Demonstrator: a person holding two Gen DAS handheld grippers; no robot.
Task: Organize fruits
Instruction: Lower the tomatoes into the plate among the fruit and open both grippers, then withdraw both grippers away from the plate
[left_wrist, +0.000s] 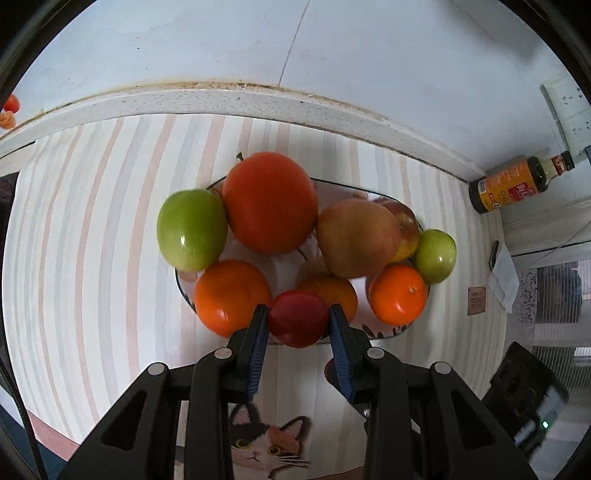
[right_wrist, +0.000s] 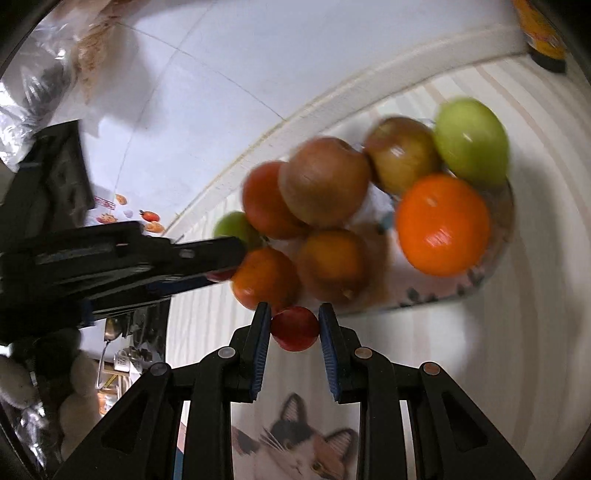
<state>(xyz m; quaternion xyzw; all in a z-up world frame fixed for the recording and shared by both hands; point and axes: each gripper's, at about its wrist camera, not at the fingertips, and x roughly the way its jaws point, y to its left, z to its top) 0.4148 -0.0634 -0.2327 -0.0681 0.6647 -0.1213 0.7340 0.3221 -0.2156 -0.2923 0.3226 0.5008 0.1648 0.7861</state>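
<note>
Fruit in my left hand-held gripper: a small red fruit, clamped between both blue pads at the near rim of the plate.
Fruit in my right hand-held gripper: a second small red fruit, pinched between the pads, just short of the plate's near rim; I cannot tell whether it touches the rim.
Plate: a shallow patterned dish, my landmark, sitting on the striped cloth that covers the worktop.
On the plate, far side: a large red-orange fruit, with a green apple touching it on the left.
On the plate, right side: a reddish-yellow apple, another apple partly hidden behind it, and a smaller green apple at the right rim.
On the plate, near side: three oranges, one at the left touching my left gripper's finger, one in the middle half hidden behind the held fruit, one at the right.
Right wrist view: the pile is motion-blurred; my left gripper's black body reaches in from the left toward the plate's left side.
Beyond the plate: a pale ledge runs along the cloth's far edge, with a white tiled wall behind it.
Right of the plate, well apart: a dark sauce bottle with an orange label, by the wall.
Near side of the plate: a cat picture printed on the cloth, below my fingers.
</note>
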